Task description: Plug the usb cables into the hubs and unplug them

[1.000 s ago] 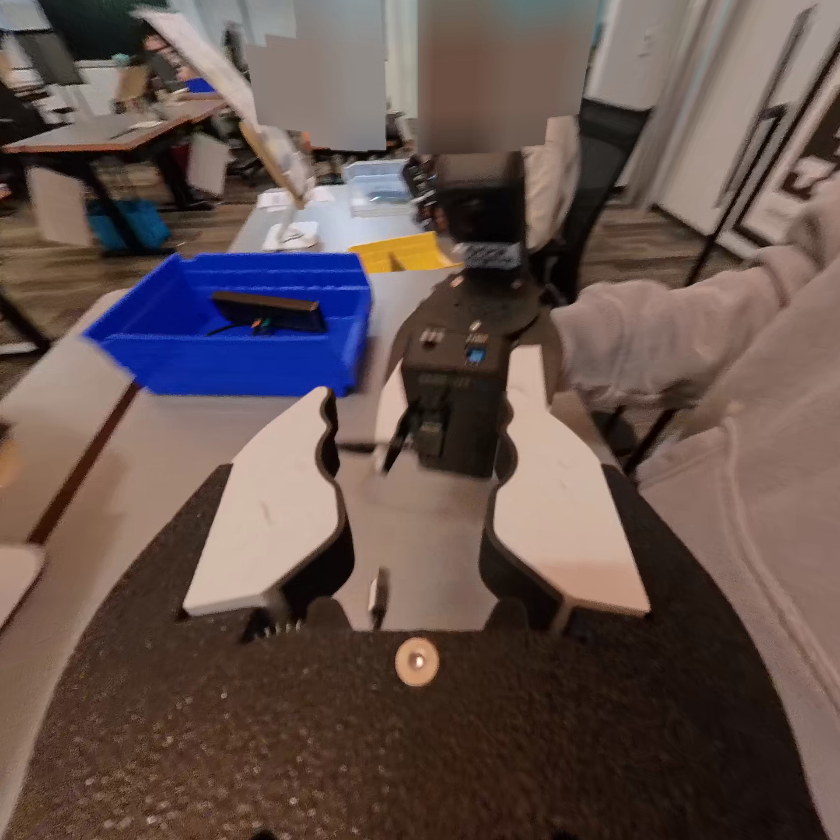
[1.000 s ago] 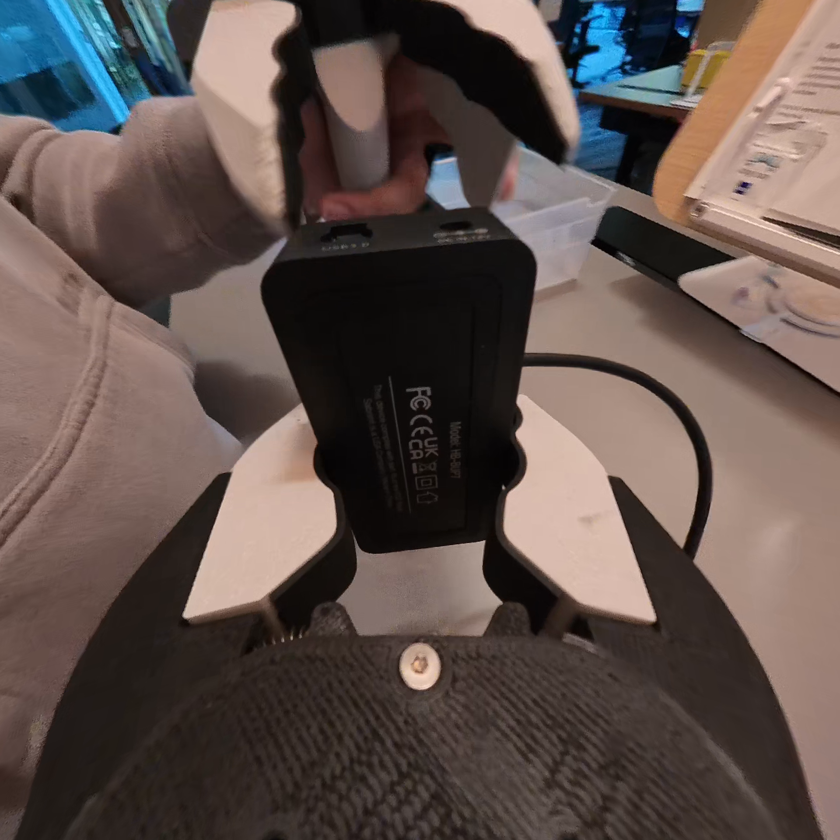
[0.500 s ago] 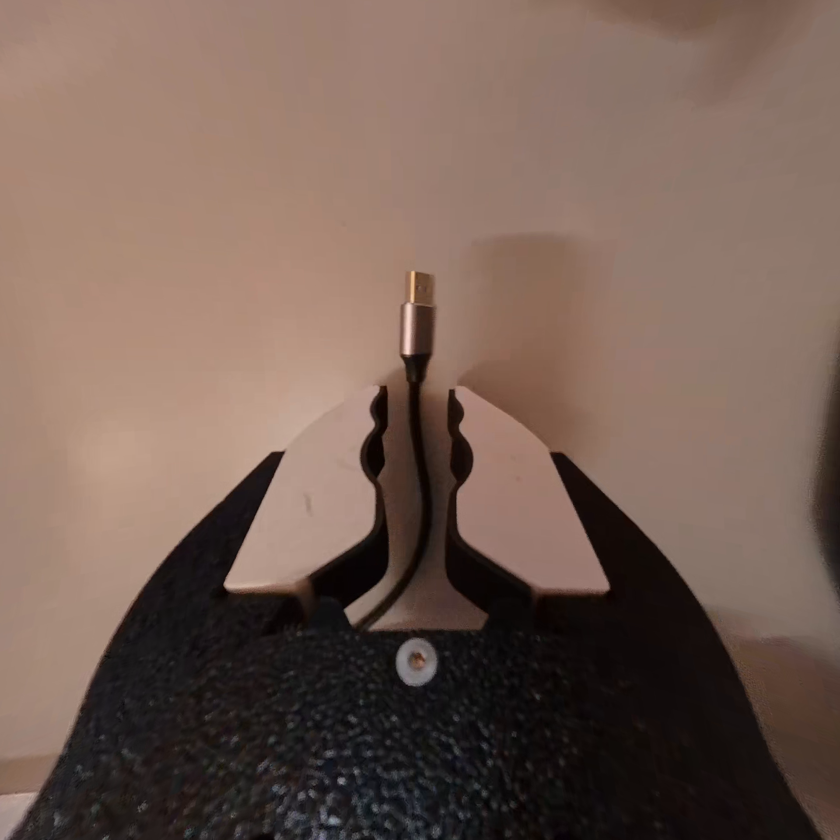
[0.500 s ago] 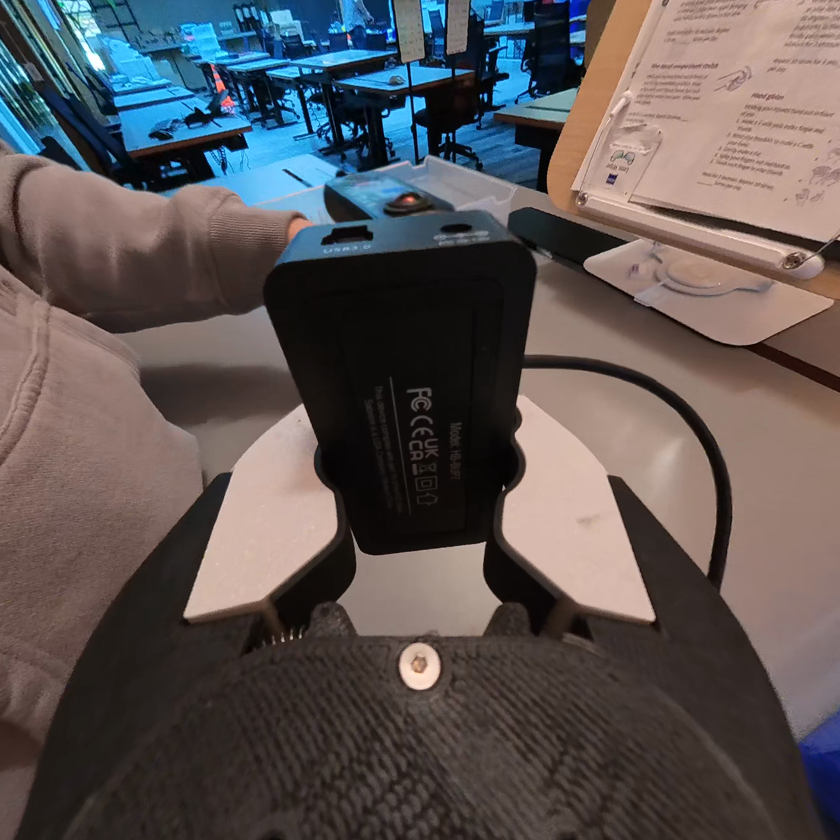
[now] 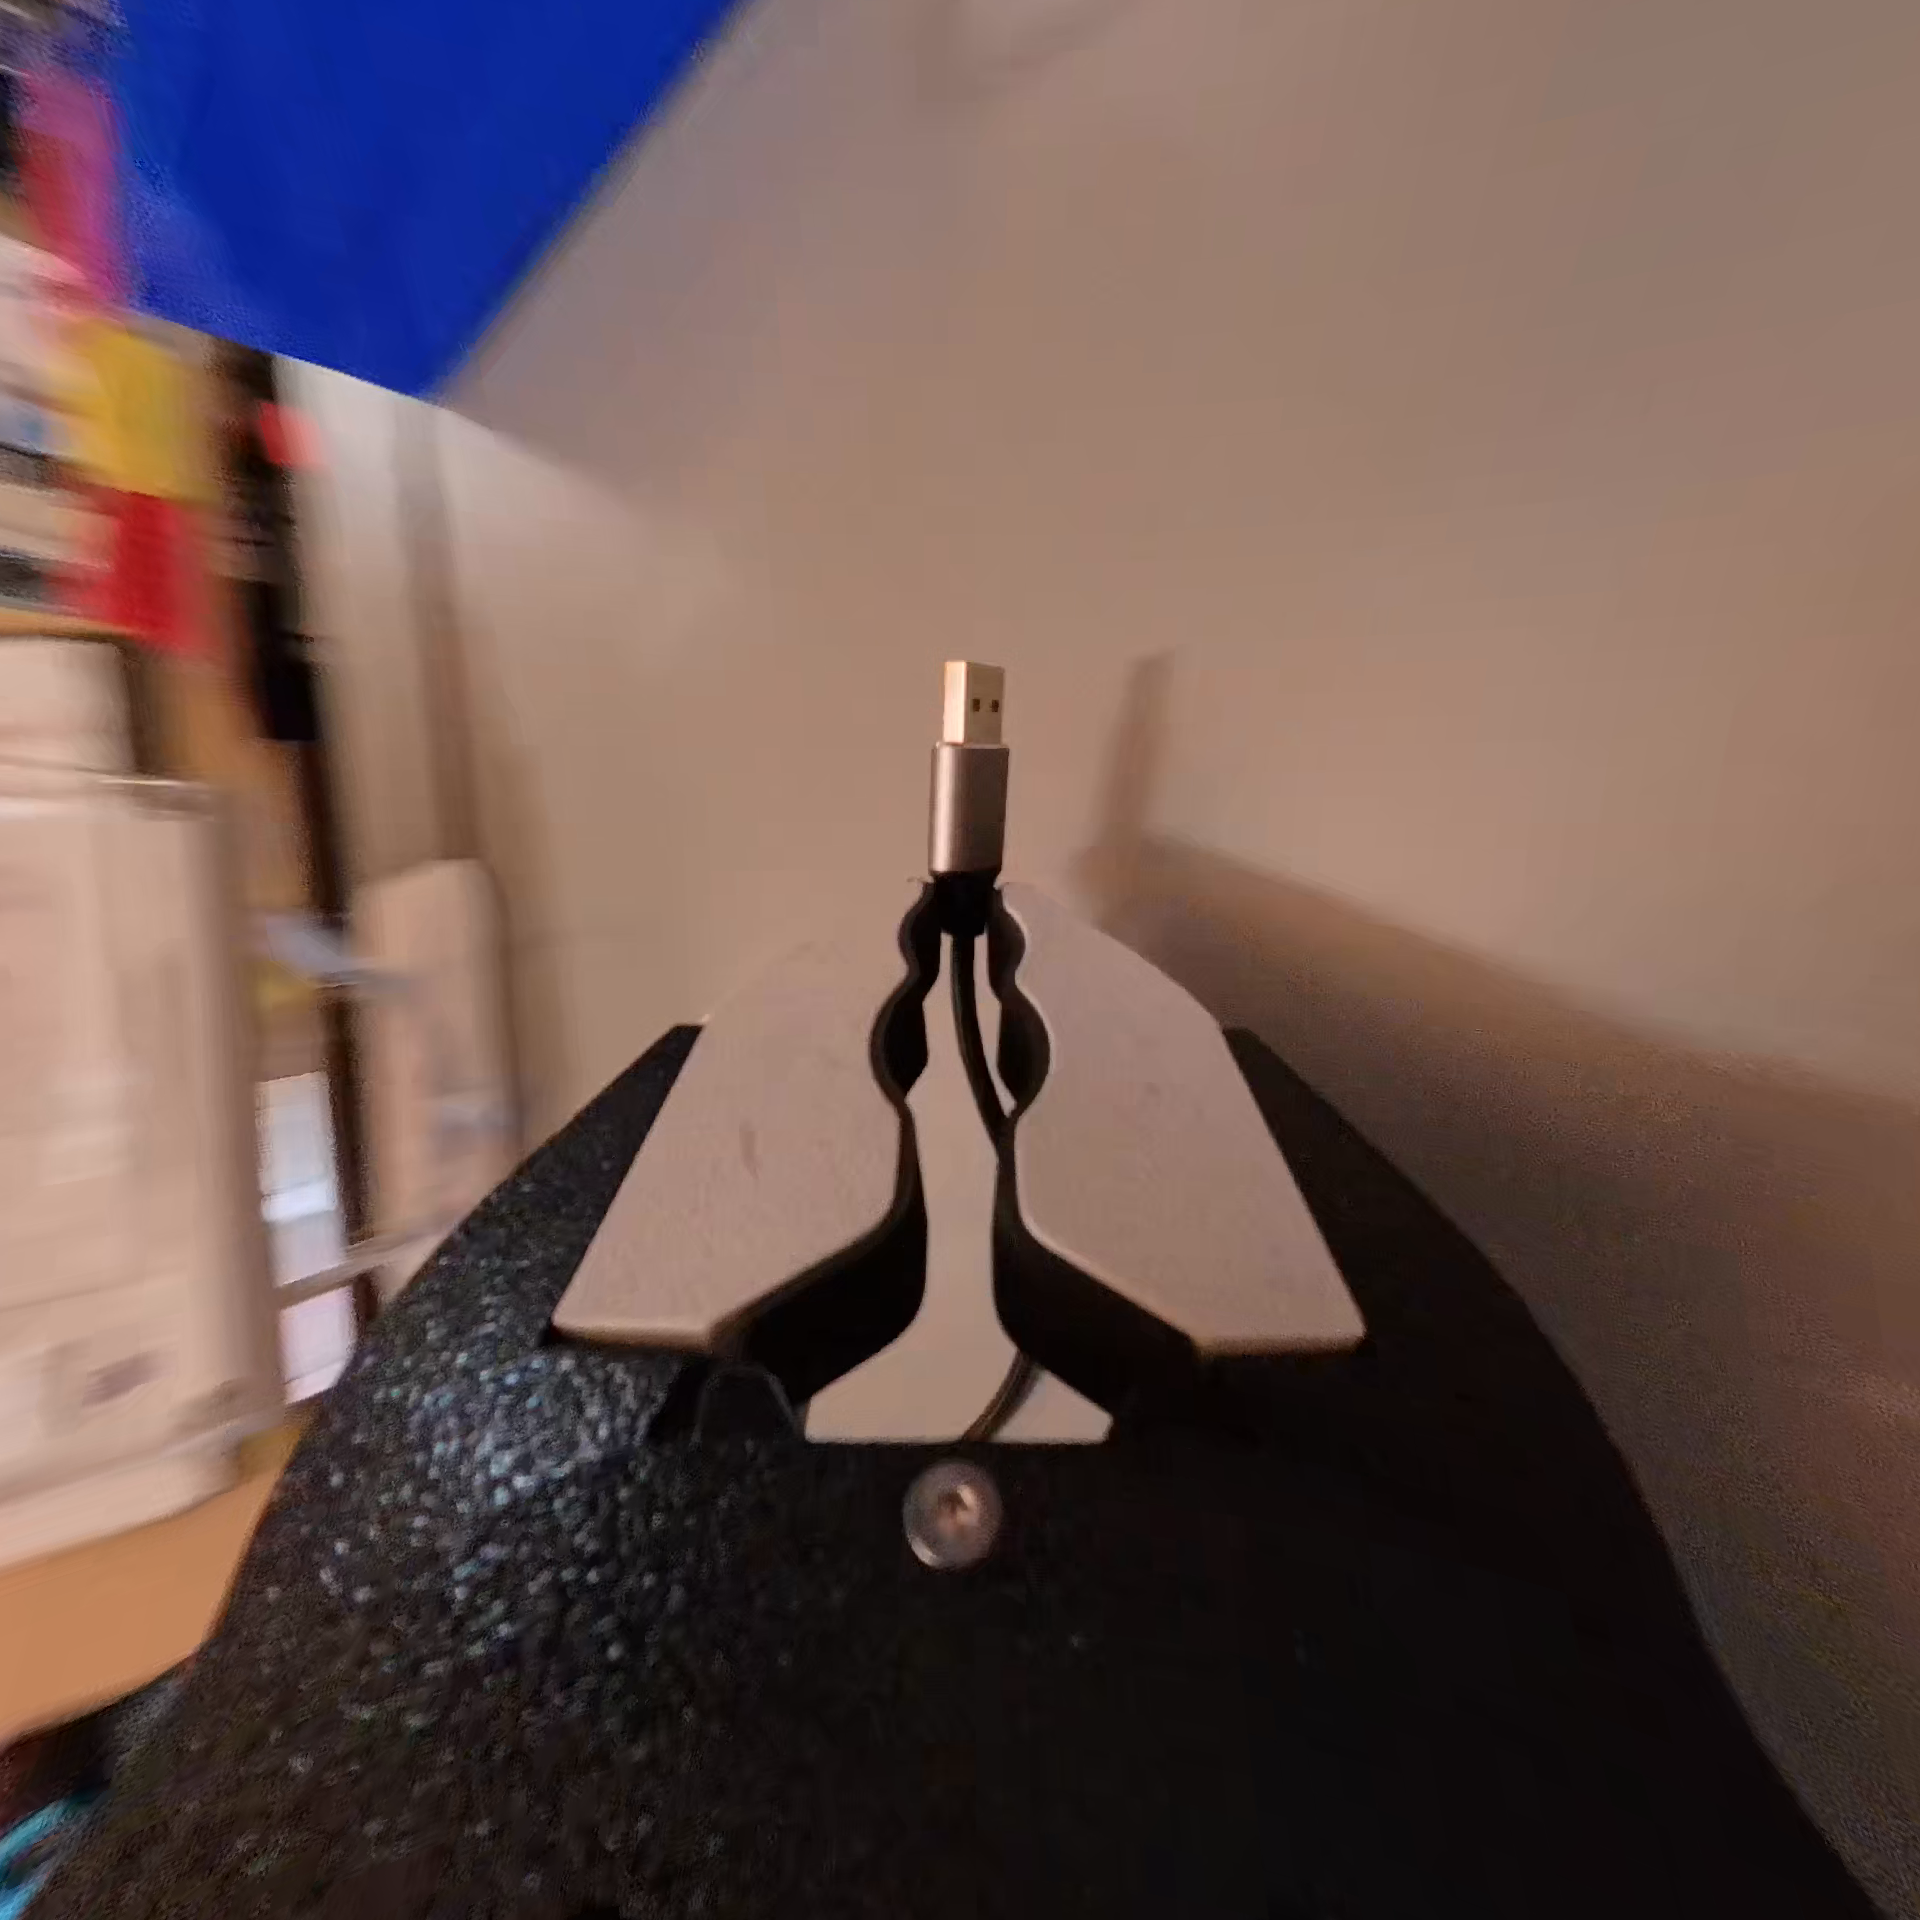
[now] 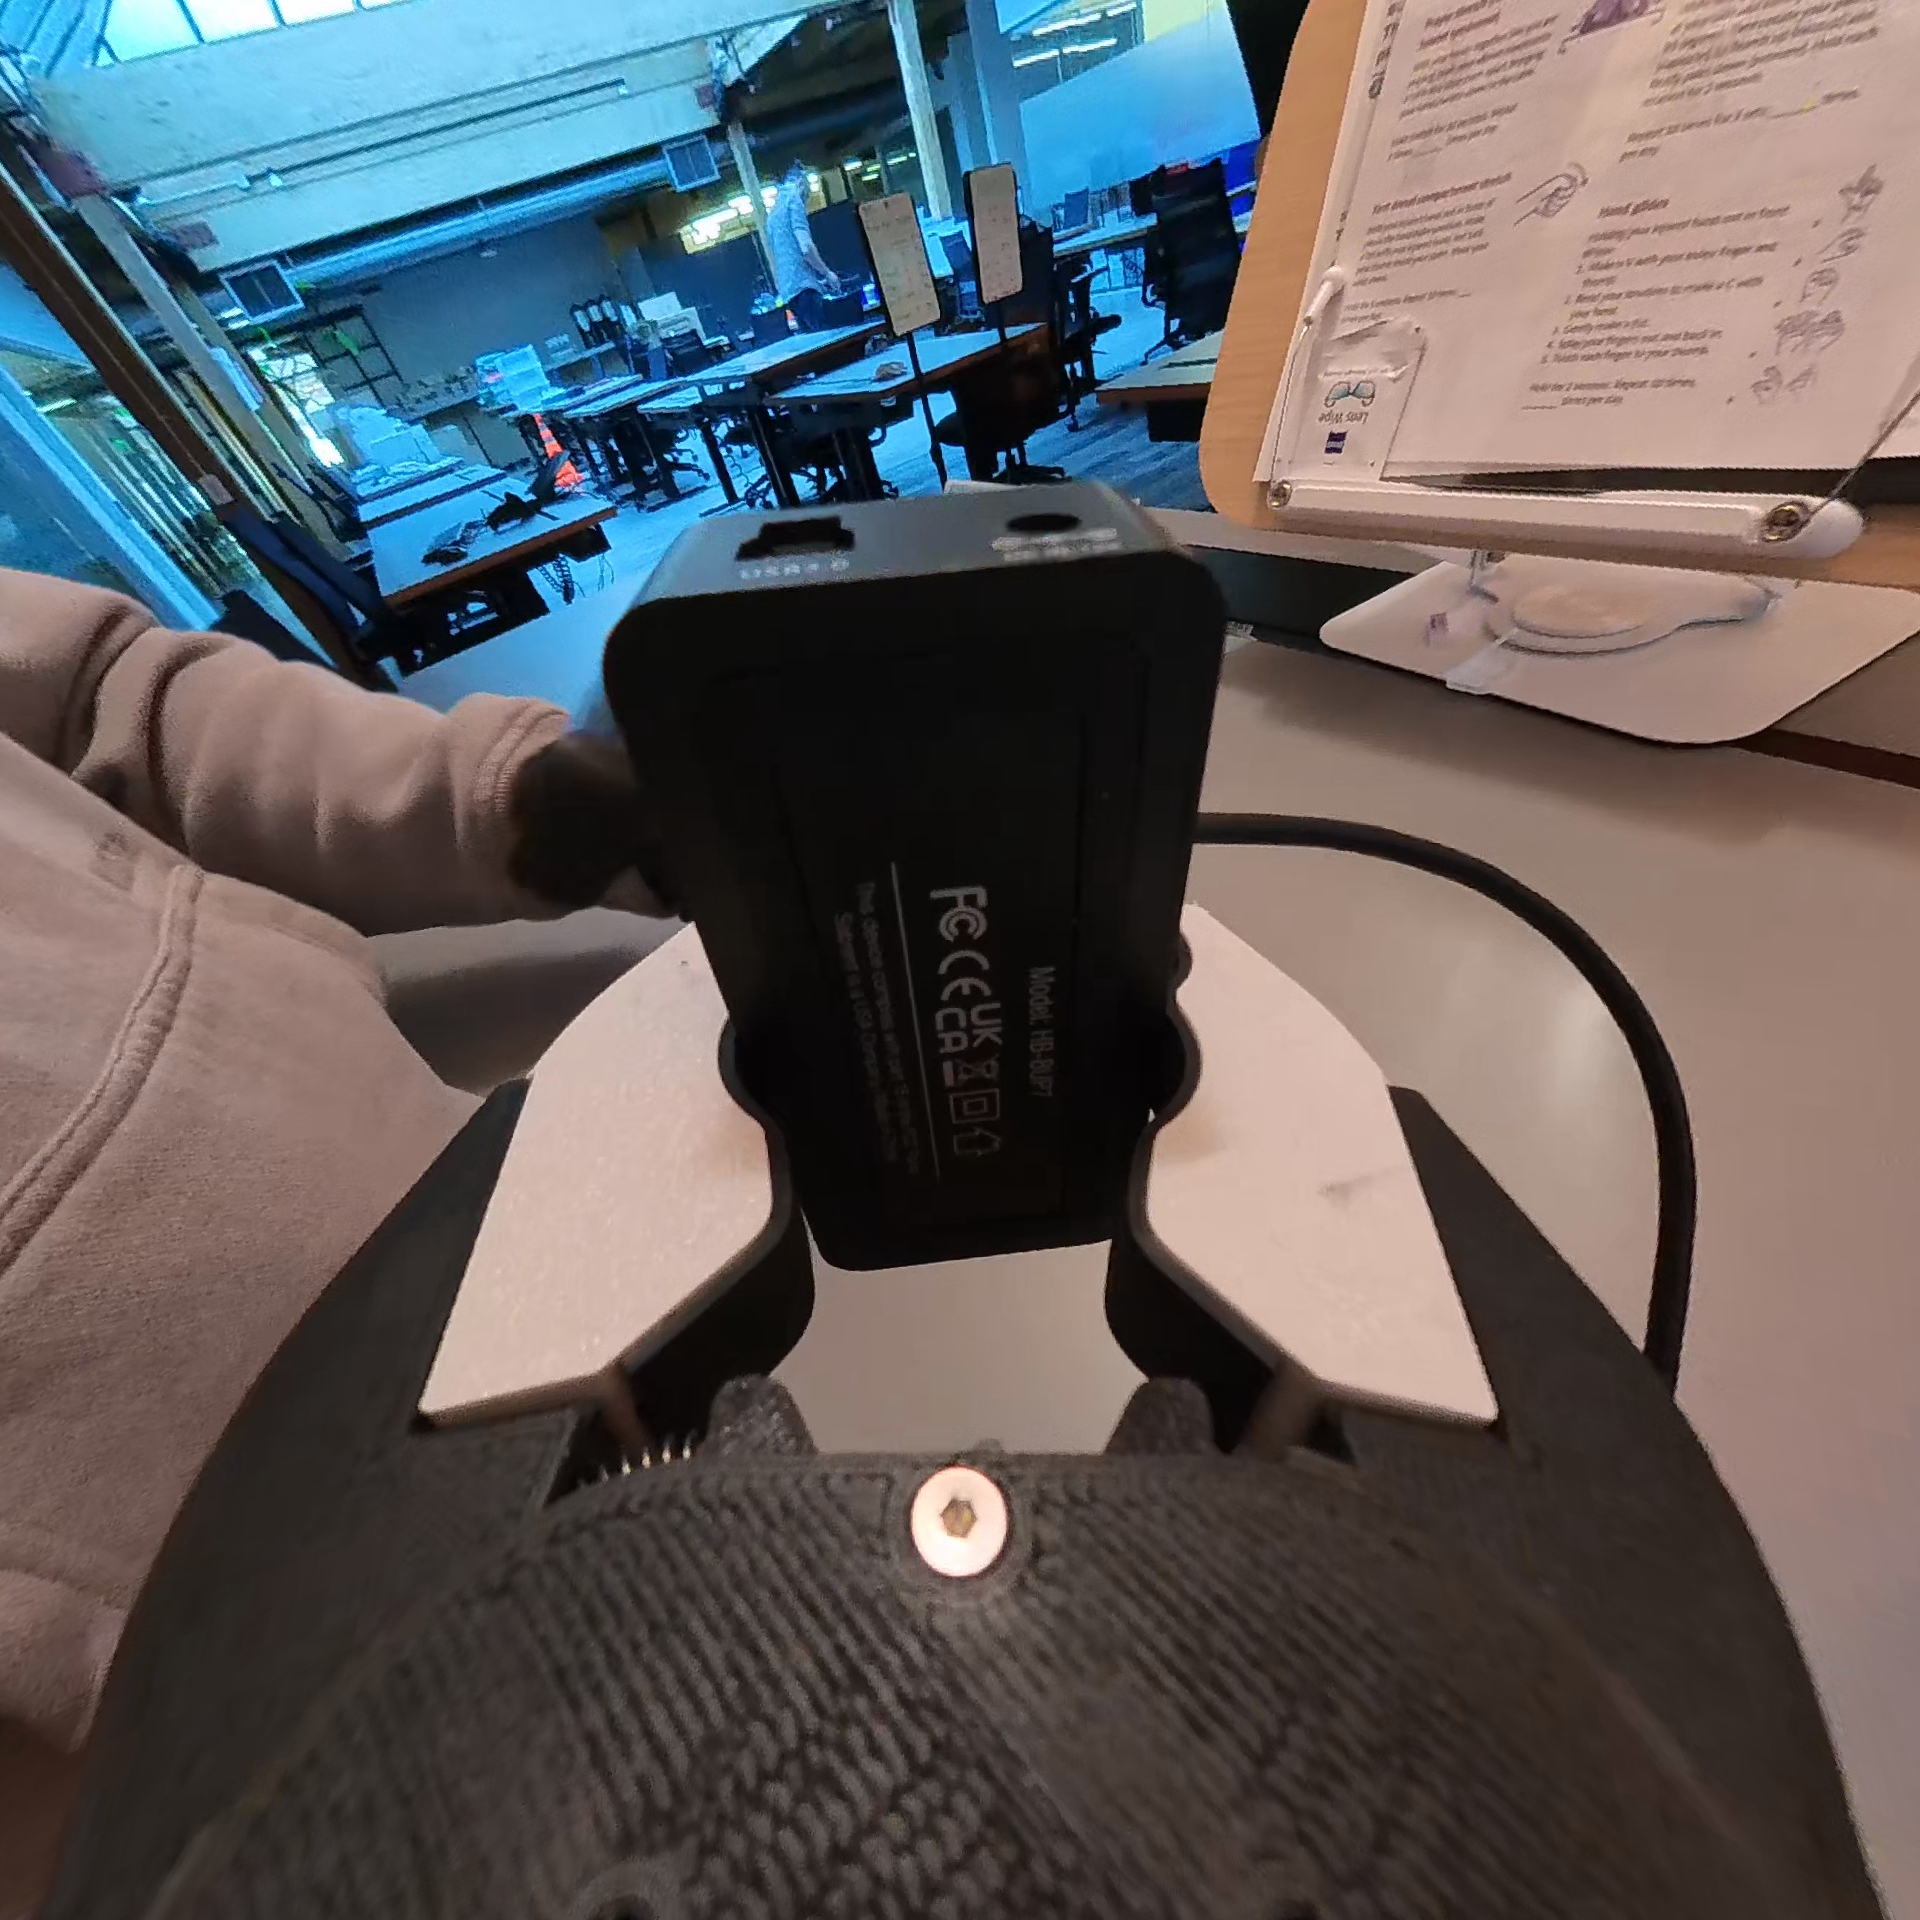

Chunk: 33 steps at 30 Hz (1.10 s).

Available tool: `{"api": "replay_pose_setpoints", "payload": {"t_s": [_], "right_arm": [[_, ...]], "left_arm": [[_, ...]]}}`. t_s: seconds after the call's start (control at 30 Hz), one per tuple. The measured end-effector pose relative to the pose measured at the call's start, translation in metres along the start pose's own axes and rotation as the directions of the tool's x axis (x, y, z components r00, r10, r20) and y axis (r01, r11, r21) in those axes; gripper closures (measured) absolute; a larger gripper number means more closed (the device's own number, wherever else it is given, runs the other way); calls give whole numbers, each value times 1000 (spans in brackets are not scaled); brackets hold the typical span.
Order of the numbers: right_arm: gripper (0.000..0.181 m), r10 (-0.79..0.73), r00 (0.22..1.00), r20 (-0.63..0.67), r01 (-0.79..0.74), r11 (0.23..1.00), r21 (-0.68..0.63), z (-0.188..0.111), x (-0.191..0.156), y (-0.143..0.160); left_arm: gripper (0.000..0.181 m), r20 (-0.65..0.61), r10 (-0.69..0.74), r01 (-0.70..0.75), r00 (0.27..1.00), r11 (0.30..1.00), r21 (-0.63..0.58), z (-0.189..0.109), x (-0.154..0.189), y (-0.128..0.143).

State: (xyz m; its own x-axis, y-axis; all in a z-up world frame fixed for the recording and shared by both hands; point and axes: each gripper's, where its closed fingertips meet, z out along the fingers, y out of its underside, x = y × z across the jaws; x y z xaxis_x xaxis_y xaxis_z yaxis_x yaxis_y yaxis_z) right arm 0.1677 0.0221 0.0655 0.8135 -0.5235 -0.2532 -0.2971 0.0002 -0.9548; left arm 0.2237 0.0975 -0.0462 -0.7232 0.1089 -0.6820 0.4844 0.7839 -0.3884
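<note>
While the black USB hub (image 6: 914, 883) is clamped in the right tool (image 6: 956, 1049) above the table (image 6: 1714, 914), the limp USB-A cable (image 5: 971, 790) is pinched behind its rigid plug by the left tool (image 5: 961, 914).

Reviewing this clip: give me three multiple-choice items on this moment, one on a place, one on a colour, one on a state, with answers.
1. Where is the USB plug?
A. in a hub port
B. just past the left gripper fingertips
C. lying in the blue bin

2. What colour is the hub?
A. black
B. white
C. silver

3. What is the right gripper doing?
A. open, empty
B. shut on a cable
C. shut on the hub

Answers: 1 B, the plug juts free beyond the closed tips. 2 A, its casing is black. 3 C, both fingers press the hub's sides.
</note>
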Motion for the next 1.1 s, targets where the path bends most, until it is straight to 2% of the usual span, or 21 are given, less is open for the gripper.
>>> {"api": "replay_pose_setpoints", "payload": {"t_s": [0.03, 0.1, 0.13, 0.23, 0.3, 0.57, 0.9, 1.1], "right_arm": [[110, 8, 1000, 12, -8, 1000, -3, 3, -2, 0], [110, 27, 999, 18, -27, 1000, 9, 9, -4, -2], [110, 43, 998, 36, -43, 999, 17, 13, -7, -4], [110, 80, 993, 88, -84, 996, 43, 23, -13, -11], [110, 95, 988, 122, -102, 993, 52, 28, -18, -15], [110, 145, 971, 191, -171, 977, 130, 28, -25, -31], [106, 169, 967, 190, -193, 974, 115, 33, -25, -29], [109, 187, 965, 182, -207, 973, 97, 33, -23, -28]], "left_arm": [[174, 135, 70, -68, 988, 998, -19, -11, -18, -7], [174, 371, 218, -200, 902, 976, -87, -36, -51, -25], [174, 451, 282, -253, 847, 959, -124, -48, -62, -36], [174, 586, 370, -323, 721, 927, -189, -71, -83, -63], [174, 620, 389, -335, 681, 919, -209, -80, -90, -74], [174, 618, 347, -300, 705, 936, -184, -88, -96, -89], [174, 589, 416, -366, 693, 907, -210, -79, -87, -95], [174, 570, 495, -434, 656, 865, -252, -79, -87, -96]]}}
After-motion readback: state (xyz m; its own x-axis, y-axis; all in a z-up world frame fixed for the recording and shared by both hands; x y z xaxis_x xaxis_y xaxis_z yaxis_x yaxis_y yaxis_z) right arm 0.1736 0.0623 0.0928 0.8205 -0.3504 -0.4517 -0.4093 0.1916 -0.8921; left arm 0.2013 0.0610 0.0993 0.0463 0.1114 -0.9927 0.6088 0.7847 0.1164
